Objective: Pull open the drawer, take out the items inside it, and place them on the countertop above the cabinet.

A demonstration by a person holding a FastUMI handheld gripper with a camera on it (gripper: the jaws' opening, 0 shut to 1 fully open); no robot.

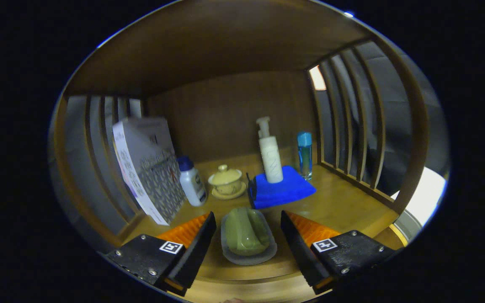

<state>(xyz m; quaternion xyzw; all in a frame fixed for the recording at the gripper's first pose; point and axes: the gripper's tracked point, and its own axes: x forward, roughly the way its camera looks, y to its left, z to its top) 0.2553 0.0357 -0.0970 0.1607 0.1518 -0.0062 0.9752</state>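
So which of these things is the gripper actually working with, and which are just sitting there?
In the job: gripper, open; green soap dish between its fingers; wooden countertop.
Just sitting: patterned box, white bottle, lidded cup, pump bottle, blue cloth, blue-capped bottle.

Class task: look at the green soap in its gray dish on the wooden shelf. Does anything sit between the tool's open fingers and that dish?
Nothing visible does. The soap dish lies on the shelf between the open tool's fingers, neither touching it. The blue cloth lies beyond them.
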